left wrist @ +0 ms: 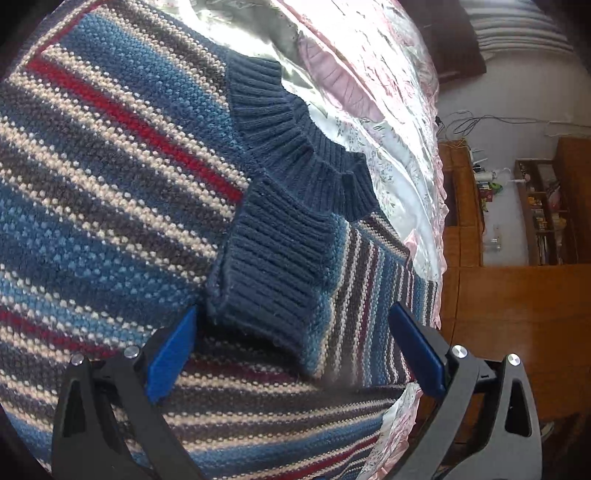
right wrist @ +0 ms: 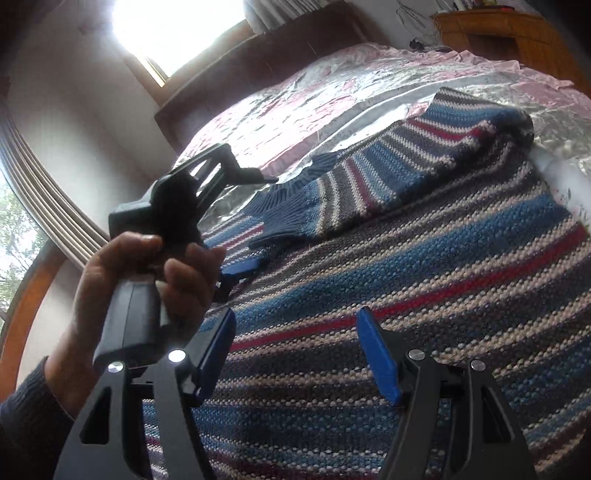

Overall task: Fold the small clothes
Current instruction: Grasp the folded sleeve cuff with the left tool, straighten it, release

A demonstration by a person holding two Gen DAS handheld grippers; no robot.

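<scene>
A striped knit sweater [right wrist: 424, 280] in blue, grey, cream and red lies spread on the bed. One sleeve [right wrist: 388, 173] is folded across its body, ending in a navy ribbed cuff [left wrist: 273, 273]. My left gripper [left wrist: 295, 332] is open just over that cuff, its blue pads [left wrist: 171, 354] wide apart on either side and not touching it. In the right wrist view a hand [right wrist: 147, 280] holds the left gripper [right wrist: 255, 254] at the sweater's left edge. My right gripper [right wrist: 295, 332] hovers open above the sweater's body, nothing between its fingers.
The bed has a shiny pink and silver floral cover [right wrist: 295, 99] and a dark wooden headboard [right wrist: 258, 55]. A bright window [right wrist: 170, 26] is behind it. Beyond the bed's edge are a wooden floor [left wrist: 517, 302] and wooden shelves with small items [left wrist: 543, 210].
</scene>
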